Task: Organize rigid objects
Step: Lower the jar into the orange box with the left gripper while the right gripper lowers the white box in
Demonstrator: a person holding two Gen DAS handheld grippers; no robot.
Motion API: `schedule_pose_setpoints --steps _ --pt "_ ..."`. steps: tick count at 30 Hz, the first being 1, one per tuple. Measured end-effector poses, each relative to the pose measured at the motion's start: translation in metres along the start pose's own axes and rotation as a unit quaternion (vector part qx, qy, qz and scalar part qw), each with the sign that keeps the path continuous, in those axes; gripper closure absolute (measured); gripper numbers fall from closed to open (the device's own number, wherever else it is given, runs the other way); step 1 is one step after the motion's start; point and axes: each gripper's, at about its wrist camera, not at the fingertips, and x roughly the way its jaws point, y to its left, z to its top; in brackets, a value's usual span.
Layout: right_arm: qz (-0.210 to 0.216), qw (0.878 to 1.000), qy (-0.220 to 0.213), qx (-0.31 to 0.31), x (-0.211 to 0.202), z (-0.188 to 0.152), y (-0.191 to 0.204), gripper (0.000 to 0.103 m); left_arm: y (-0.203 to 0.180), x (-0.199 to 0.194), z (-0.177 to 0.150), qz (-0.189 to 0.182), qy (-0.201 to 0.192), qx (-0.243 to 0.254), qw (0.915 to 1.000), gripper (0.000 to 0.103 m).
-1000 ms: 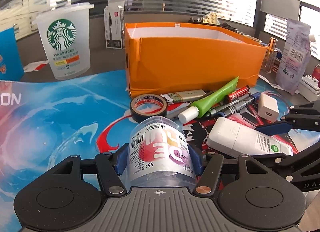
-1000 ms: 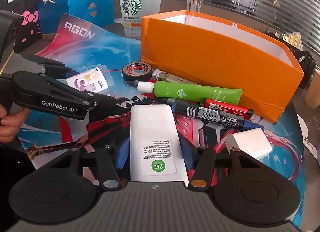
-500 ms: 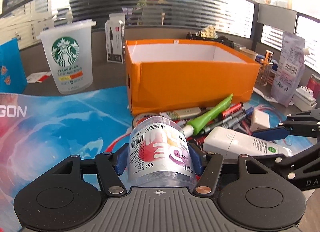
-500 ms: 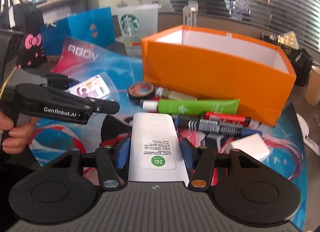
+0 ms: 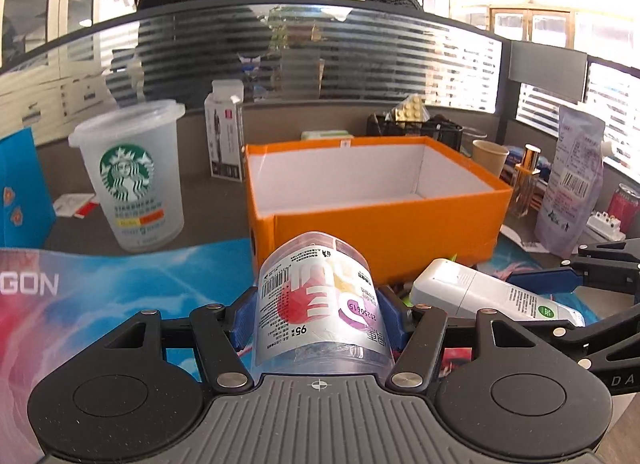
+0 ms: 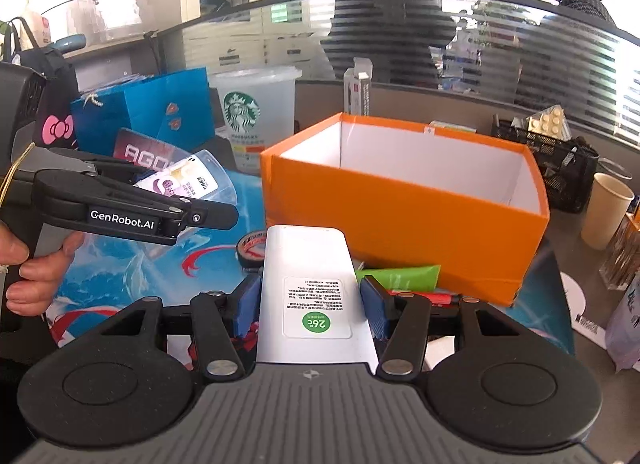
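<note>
Jaws clamped on cargo: the left gripper holds a clear cup, the right gripper a white remote, both short of the empty orange box; pens and tape wait on the tabletop.

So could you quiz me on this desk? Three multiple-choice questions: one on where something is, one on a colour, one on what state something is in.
1. Where does the Starbucks cup stand, as the left wrist camera sees it?
A. left of the orange box
B. inside the box
C. right of the box

2. What colour is the box's inside?
A. orange
B. white
C. blue

3. What is the right gripper doing?
A. hanging open
B. shut on the white remote
C. shut on a roll of tape

Answers:
1 A: the cup stands past the box's left wall.
2 B: the inner walls show white.
3 B: both blue pads press the remote's sides.
</note>
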Motion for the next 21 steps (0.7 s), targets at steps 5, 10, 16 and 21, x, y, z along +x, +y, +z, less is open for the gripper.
schedule_pose_setpoints --steps 5,10,16,21 --pt "-0.009 1.000 -0.022 0.002 -0.007 0.011 -0.007 0.052 -0.004 0.000 0.017 -0.002 -0.017 0.006 0.9998 0.042" --pt "-0.017 0.999 -0.047 0.005 -0.013 0.026 -0.013 0.052 -0.005 0.001 0.035 0.002 -0.032 0.002 0.9995 0.042" --pt "-0.032 0.997 -0.069 0.008 -0.015 0.049 -0.027 0.052 -0.007 0.009 0.057 -0.003 -0.042 0.000 0.9991 0.042" --pt "-0.051 0.995 -0.080 0.017 -0.008 0.067 -0.042 0.051 -0.010 0.020 0.079 -0.010 -0.048 0.000 0.9988 0.042"
